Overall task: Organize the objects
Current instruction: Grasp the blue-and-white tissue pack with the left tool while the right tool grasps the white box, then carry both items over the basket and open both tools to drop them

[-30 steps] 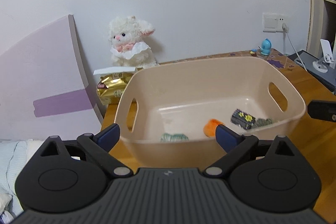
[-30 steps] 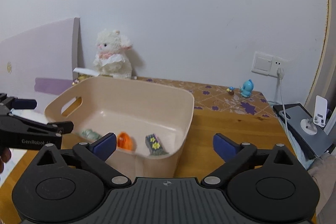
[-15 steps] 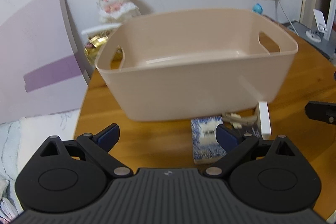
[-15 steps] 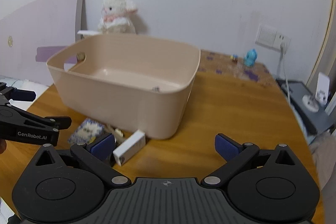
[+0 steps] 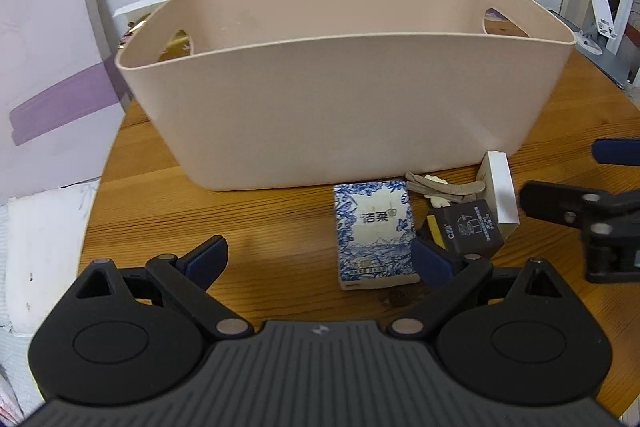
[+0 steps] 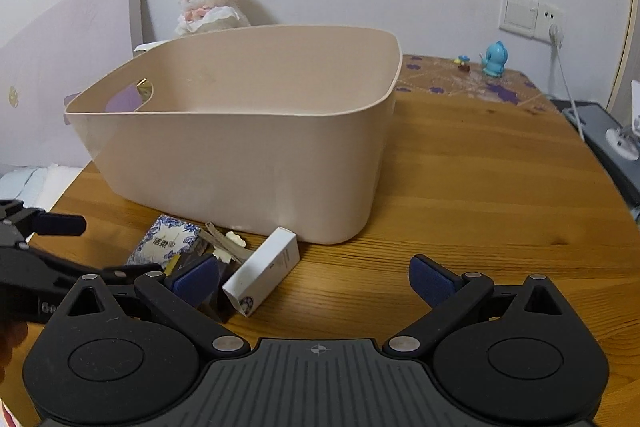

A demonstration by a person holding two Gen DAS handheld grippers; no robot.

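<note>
Both grippers have dropped low since a second ago, so the beige basket (image 5: 344,115) now shows its outer wall, not its floor, and a cluster of small things has come into view in front of it on the wooden table (image 6: 460,195). Left gripper (image 5: 320,259) hovers with jaws wide apart and empty; the blue-patterned tissue pack (image 5: 374,233) lies flat in front of the basket's near wall. Just right of the pack sit a hair clip (image 5: 436,185), a small black box (image 5: 470,229) and a white carton (image 5: 500,191) — the carton leans near the basket's corner. Right gripper (image 6: 314,281) is spread open too, holding nothing.
</note>
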